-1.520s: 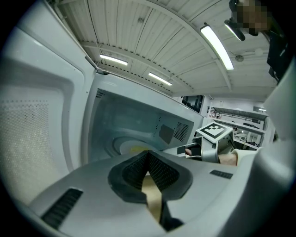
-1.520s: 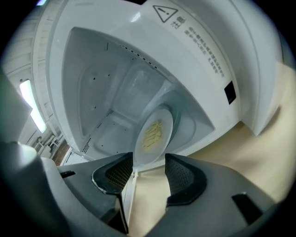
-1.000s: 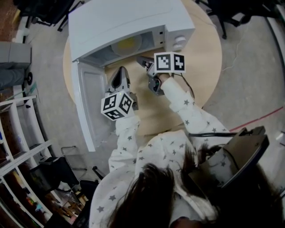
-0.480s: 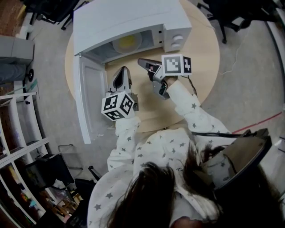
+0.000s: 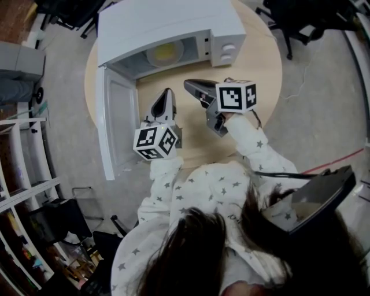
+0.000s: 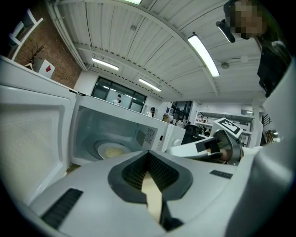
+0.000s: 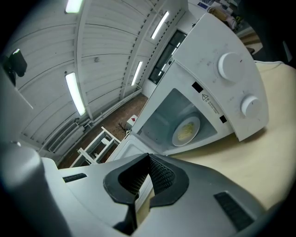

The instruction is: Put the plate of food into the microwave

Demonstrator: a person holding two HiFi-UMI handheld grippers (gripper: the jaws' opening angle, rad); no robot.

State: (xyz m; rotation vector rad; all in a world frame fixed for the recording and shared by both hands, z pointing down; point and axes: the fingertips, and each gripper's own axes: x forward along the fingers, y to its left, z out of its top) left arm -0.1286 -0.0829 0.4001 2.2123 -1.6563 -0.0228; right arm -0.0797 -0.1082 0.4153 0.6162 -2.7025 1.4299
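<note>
The white plate of yellow food (image 5: 164, 55) sits inside the white microwave (image 5: 167, 26), whose door (image 5: 118, 121) stands swung open to the left. In the left gripper view the plate (image 6: 111, 150) lies on the oven floor, and in the right gripper view the plate (image 7: 186, 131) shows through the opening. My left gripper (image 5: 167, 92) hovers over the table in front of the opening, shut with nothing in it. My right gripper (image 5: 188, 85) is beside it, to the right, also shut and empty. Both point toward the microwave from a short distance.
The round wooden table (image 5: 254, 75) carries the microwave, with bare wood right of the grippers. The microwave's two knobs (image 5: 227, 53) face the front right. White shelving (image 5: 23, 191) stands at the left on the grey floor, and chairs (image 5: 306, 17) are at the far right.
Both grippers have drawn back from the microwave opening toward the person. The right one has also shifted to the right. The plate has stayed inside.
</note>
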